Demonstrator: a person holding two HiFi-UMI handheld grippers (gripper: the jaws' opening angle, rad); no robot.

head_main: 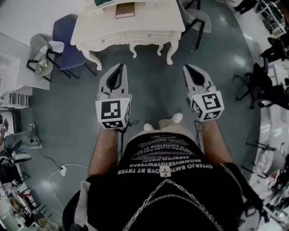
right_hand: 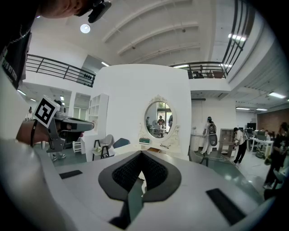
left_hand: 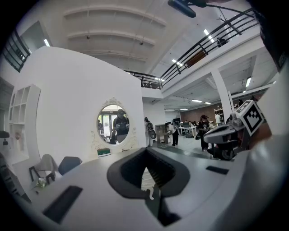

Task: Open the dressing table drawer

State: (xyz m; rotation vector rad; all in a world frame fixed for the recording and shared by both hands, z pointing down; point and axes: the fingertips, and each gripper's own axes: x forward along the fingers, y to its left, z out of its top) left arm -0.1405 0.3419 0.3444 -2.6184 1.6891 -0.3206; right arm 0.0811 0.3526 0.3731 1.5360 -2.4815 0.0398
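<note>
We hold both grippers out over the floor (head_main: 81, 103), side by side. Our left gripper (head_main: 121, 67) has its fingers clenched together with nothing in them, and our right gripper (head_main: 186, 67) is clenched and empty too. The cream dressing table (head_main: 153, 20) stands ahead of us, past the tips and not touched. Its drawer (head_main: 146, 34) sits in the front, closed. A brown book (head_main: 125, 10) lies on the surface, and a blue chair (head_main: 67, 38) stands beside it

A blue chair (head_main: 65, 31) stands on the floor (head_main: 67, 113). Just left of it is a grey chair (head_main: 41, 45); a brown book (head_main: 125, 10) lies well to its right.
</note>
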